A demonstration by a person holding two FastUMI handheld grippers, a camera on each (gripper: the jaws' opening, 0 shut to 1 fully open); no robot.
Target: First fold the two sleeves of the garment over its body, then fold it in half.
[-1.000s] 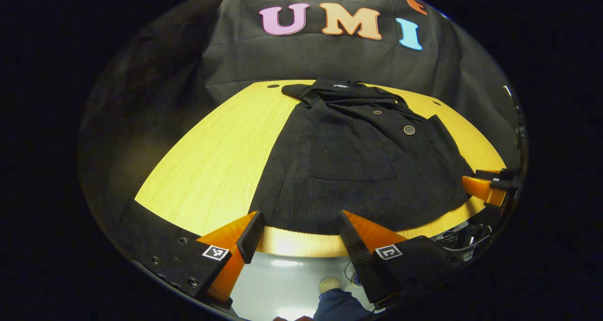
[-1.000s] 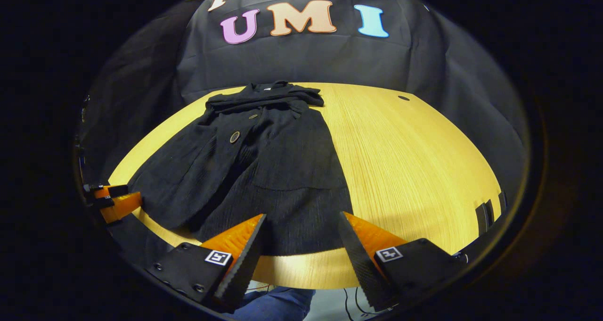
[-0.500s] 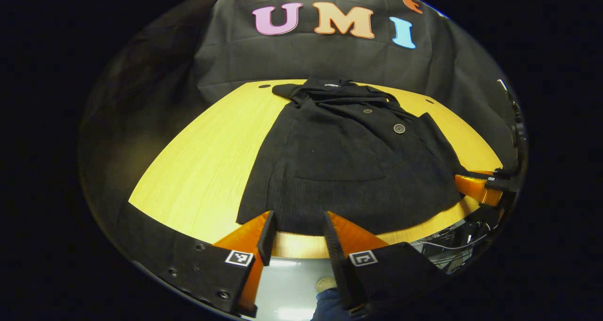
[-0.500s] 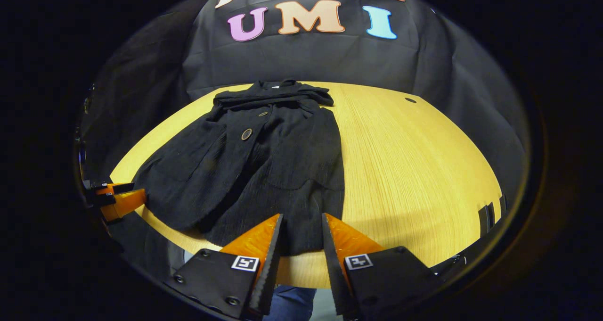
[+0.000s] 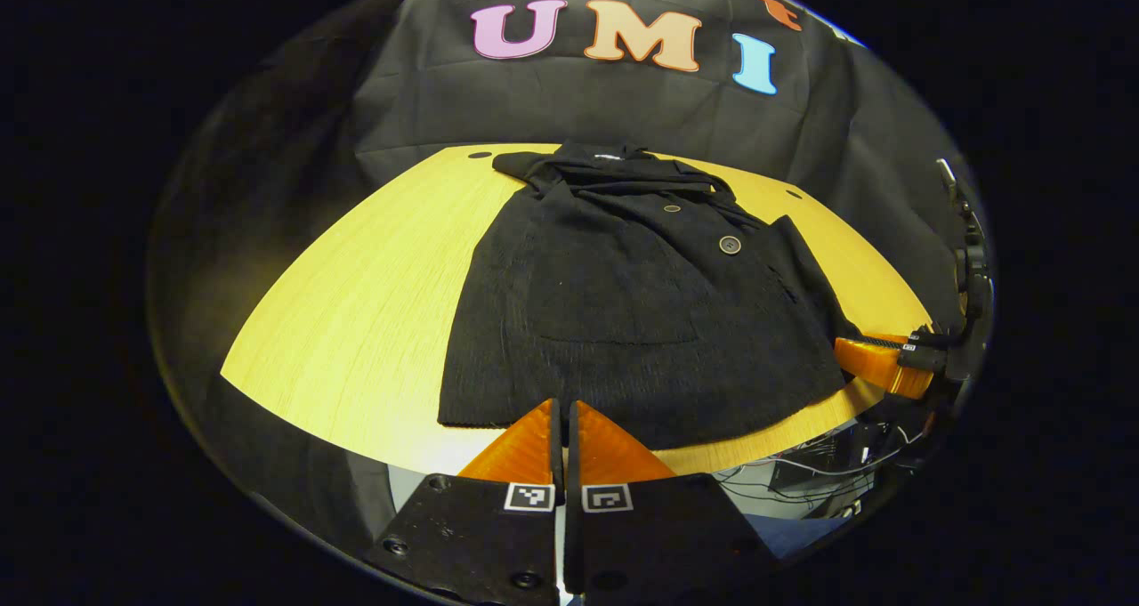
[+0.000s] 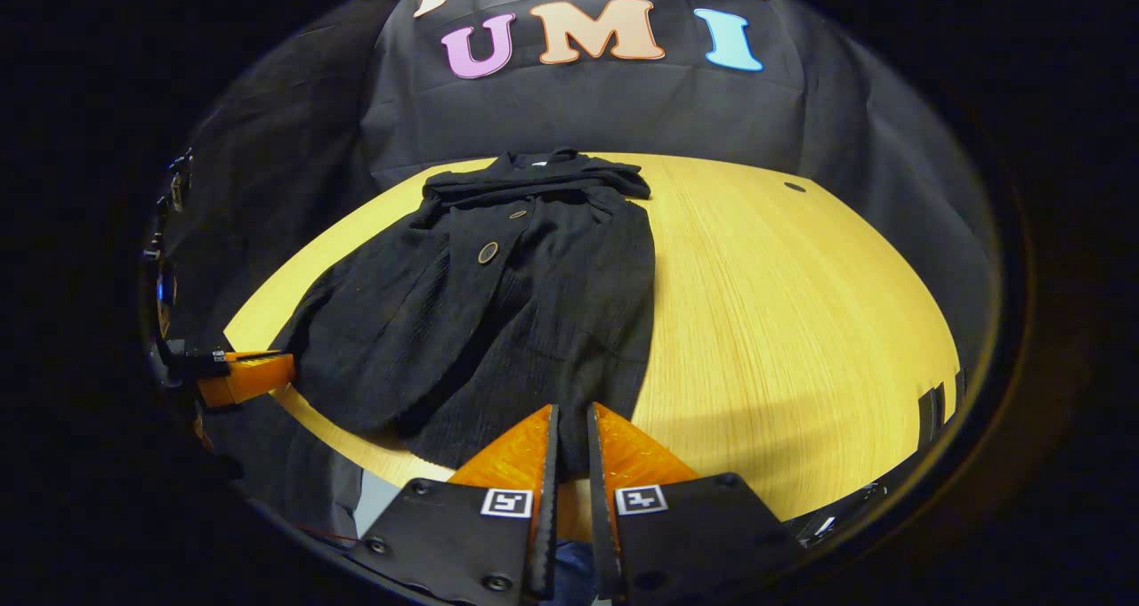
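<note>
black garment lies on bench, sleeves apparently folded in; left hand-held gripper and right hand-held gripper both clamped on near hem; half-fold remains.

A light wooden table with a curved near edge stands before the black cloth wall. Small dark holes mark its far side. Below its edge hangs what looks like tangled cables.
</note>
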